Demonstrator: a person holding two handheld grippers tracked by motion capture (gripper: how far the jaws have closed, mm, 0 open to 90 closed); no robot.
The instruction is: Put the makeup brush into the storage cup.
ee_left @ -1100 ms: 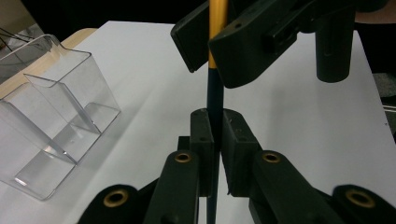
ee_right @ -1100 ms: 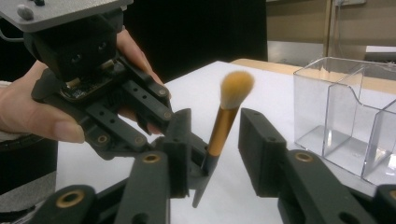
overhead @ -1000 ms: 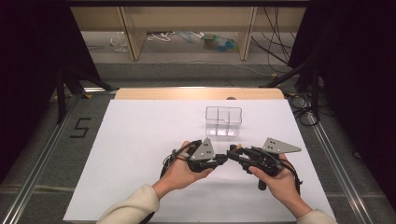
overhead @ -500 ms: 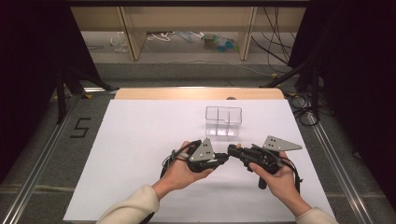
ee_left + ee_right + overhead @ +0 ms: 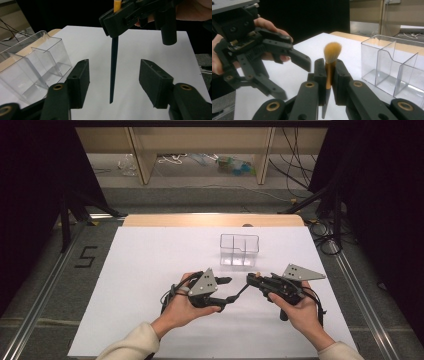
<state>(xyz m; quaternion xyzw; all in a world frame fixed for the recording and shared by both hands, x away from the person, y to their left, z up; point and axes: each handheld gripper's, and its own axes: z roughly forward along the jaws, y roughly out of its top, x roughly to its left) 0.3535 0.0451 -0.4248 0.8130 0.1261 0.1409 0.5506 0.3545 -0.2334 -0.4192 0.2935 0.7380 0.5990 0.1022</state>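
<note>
My left gripper sits in my left hand over the white table, its matte black jaws spread wide. Seen along those jaws in the left gripper view, the blocky square-edged pads stand well apart with the slim dark handle of the makeup brush hanging between them, touching neither.

The brush bridges the space between my two tools: a thin, tapering black stick with a tan ferrule and a soft, fluffy orange-brown tuft of bristles.

My right gripper, in my right hand, is pinched narrow on the brush, clamping it at the ferrule just below the bristles. In the right gripper view the tuft stands up above the closed pads and the handle drops down behind them.

Farther back on the table, near both tools but apart from them, stands the clear plastic organizer: glossy, hard, straight-walled, split by transparent partitions into compartments. Its compartments hold nothing; I see the white table through their floors.
</note>
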